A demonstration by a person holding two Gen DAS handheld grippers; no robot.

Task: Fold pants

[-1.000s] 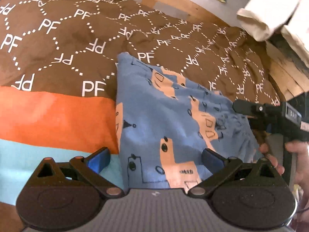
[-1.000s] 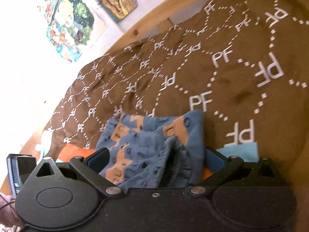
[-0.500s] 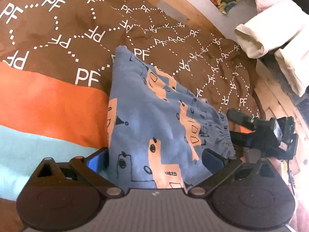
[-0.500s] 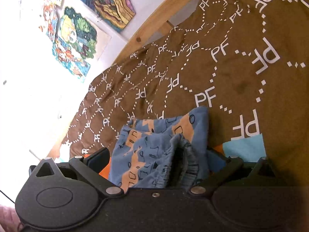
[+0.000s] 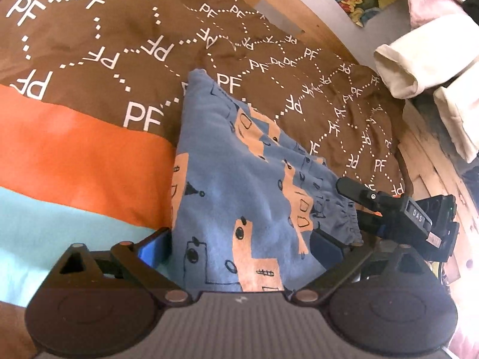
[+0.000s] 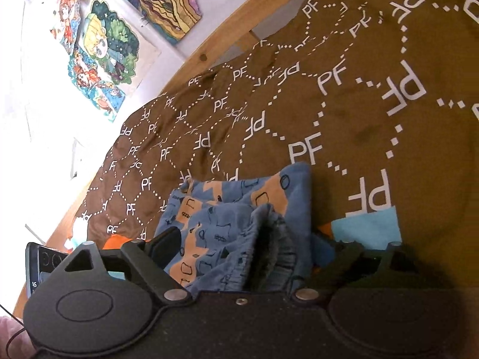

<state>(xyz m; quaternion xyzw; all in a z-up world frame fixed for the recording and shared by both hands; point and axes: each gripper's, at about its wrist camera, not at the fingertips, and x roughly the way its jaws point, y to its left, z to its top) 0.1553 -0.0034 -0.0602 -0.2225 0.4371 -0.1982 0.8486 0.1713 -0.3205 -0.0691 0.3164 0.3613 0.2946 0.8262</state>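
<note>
The blue pants (image 5: 239, 185) with orange patches lie folded on the brown PF-patterned blanket (image 5: 119, 45). My left gripper (image 5: 239, 243) is open, its jaws wide apart on either side of the near edge of the pants. My right gripper (image 6: 242, 248) is also open, its fingers straddling the gathered waistband end (image 6: 269, 239) of the pants. In the left wrist view the right gripper (image 5: 356, 206) shows at the right edge of the pants, one black finger (image 5: 353, 188) above the fabric.
The blanket has an orange band (image 5: 74, 149) and a light blue band (image 5: 45, 215) at the near left. A wooden bed frame (image 5: 299, 0) runs along the back. Cream cloths (image 5: 419, 59) hang at the right. Pictures (image 6: 104, 45) hang on the wall.
Both grippers have moved in closer over the pants. In the left wrist view the right gripper has shifted lower along the waistband edge. Both stay open.
</note>
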